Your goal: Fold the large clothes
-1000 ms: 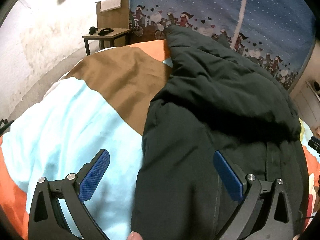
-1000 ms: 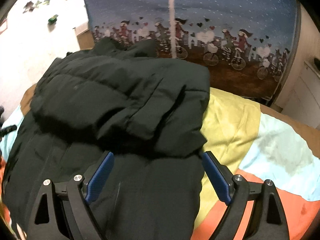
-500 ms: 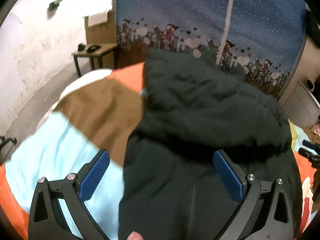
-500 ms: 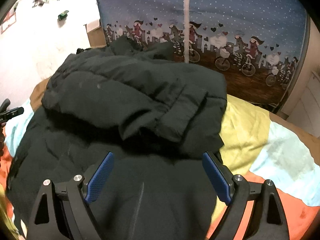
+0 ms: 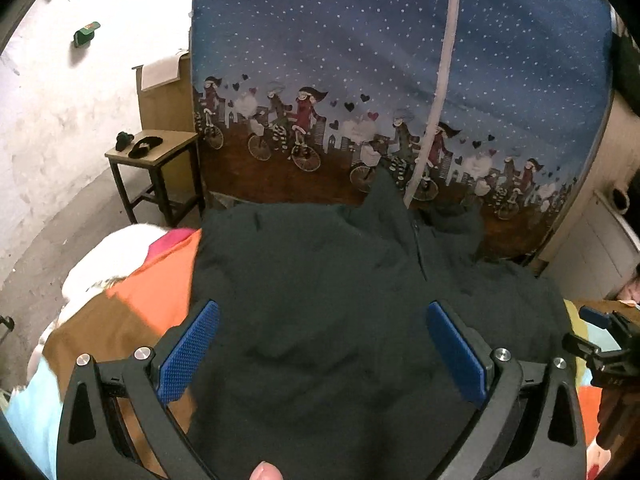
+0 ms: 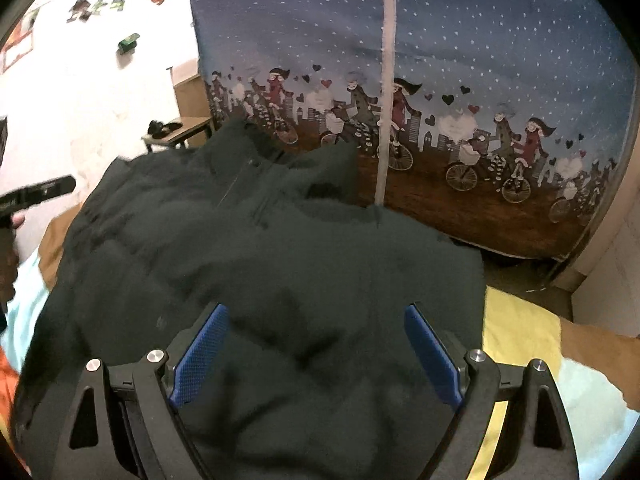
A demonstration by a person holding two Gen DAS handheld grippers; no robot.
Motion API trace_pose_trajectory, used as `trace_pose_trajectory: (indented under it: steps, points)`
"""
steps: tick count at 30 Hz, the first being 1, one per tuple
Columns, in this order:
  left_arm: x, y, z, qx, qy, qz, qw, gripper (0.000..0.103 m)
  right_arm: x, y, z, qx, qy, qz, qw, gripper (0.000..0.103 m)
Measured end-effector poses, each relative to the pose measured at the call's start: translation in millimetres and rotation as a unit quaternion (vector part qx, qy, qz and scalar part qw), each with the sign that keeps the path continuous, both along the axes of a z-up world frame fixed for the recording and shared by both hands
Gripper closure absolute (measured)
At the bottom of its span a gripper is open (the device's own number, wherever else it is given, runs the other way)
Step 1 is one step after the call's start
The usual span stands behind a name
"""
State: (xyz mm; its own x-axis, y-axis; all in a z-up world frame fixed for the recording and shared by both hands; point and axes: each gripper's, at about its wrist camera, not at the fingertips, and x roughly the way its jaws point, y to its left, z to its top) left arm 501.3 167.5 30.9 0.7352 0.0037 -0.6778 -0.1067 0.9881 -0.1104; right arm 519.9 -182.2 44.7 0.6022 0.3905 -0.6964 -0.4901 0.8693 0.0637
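Note:
A dark puffy jacket lies folded over itself on a bed with a patchwork cover; its collar and zip point toward the far end. My left gripper hovers open above the jacket's left half, nothing pinched between its blue pads. In the right wrist view the same jacket fills the middle. My right gripper hangs open over its right half, pads apart. The right gripper also shows at the left view's right edge, and the left gripper at the right view's left edge.
A blue curtain printed with cyclists hangs behind the bed's far end, with a white strip down it. A small wooden table with dark items and a cardboard box stand at the left by the white wall. A pale cabinet stands at the right.
Both grippers have travelled forward over the jacket toward its collar end and the curtain, rising a little. Both stay open. The jacket has not been taken hold of.

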Motion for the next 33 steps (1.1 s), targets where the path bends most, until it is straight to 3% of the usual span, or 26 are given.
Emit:
trace_pose_trajectory:
  steps: [8,14,23,29,33]
  points:
    - [81,-11,-14,0.003,0.003,0.008,1.0,0.002,73,29,-3,0.074,0.026,-0.029,0.997,0.013]
    - [127,-19,-23,-0.025,0.003,0.007,0.9997,0.002,106,35,-24,0.113,0.034,-0.078,0.99,0.013]
    - [165,-30,-37,-0.03,-0.012,-0.009,0.9994,0.002,149,29,-25,0.174,0.001,-0.131,0.976,0.013]
    - [187,-27,-62,-0.03,0.022,0.003,0.9993,0.002,164,29,-53,0.188,0.025,-0.143,0.971,0.013]
    - [193,-20,-65,-0.032,0.013,0.022,0.9992,0.002,164,32,-66,0.199,0.02,-0.139,0.97,0.013]
